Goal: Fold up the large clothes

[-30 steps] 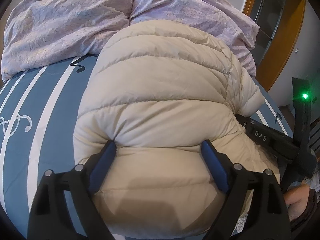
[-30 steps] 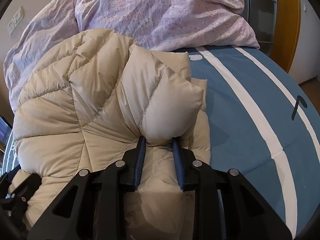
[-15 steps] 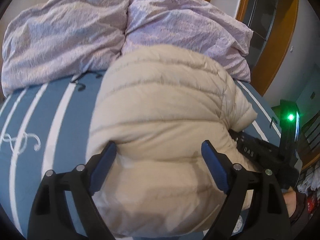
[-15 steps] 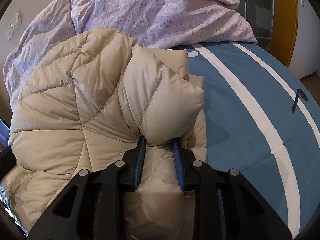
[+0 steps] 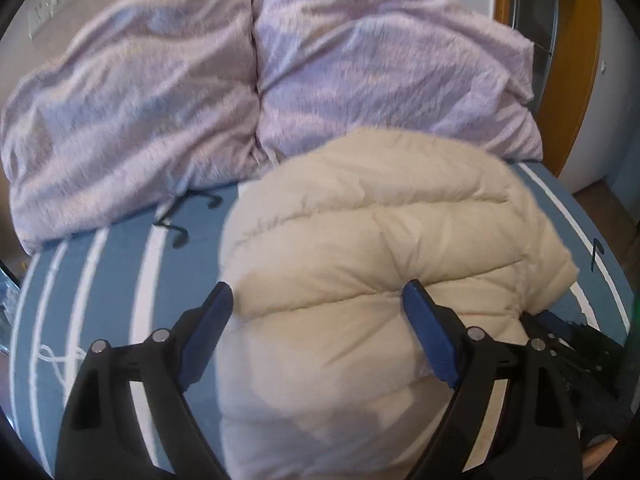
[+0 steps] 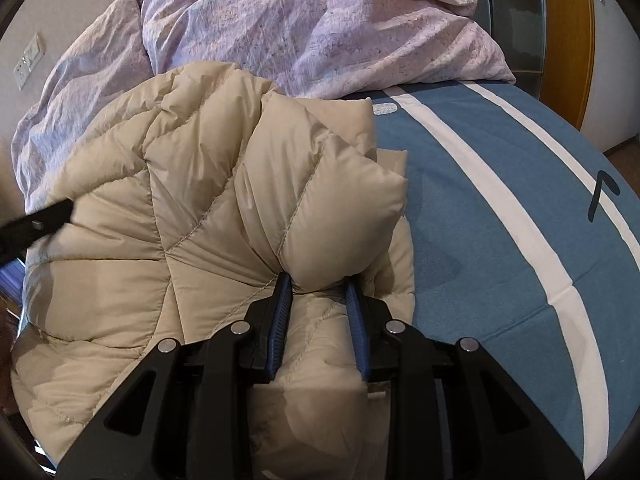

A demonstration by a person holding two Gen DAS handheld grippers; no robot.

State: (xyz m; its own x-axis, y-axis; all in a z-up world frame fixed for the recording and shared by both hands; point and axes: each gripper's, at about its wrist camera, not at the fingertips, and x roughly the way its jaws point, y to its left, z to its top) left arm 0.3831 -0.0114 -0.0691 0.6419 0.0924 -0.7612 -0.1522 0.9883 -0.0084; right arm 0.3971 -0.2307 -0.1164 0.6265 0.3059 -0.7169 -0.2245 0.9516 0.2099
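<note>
Left gripper (image 5: 318,300): its blue pads stood wide apart, a broad bulge of the cream down jacket (image 5: 380,248) swelling between them; the right pad (image 5: 430,336) pressed into the quilting, the left one lay at the jacket's edge.
Right gripper (image 6: 319,285): its jaws were pinched close on a puffed fold of the jacket (image 6: 224,208), the fabric ballooning out above the two pads.
Jacket's place: bunched in a mound across the middle of the bed, its far edge touching the lilac bedding near the head end; in the left wrist view its right side reached close to the bed's right edge.
Change over the last second: the left wrist view drew back and tipped up, so more striped sheet and bedding showed and the jacket filled less of it; that view was blurred by motion. The right gripper's pinch on the fold was unchanged.
Count: one jacket, two grippers, one blue sheet with white stripes (image 6: 492,216), two lilac pillow-like mounds (image 5: 132,120) (image 5: 384,68) side by side, one wall switch plate (image 6: 29,60).
</note>
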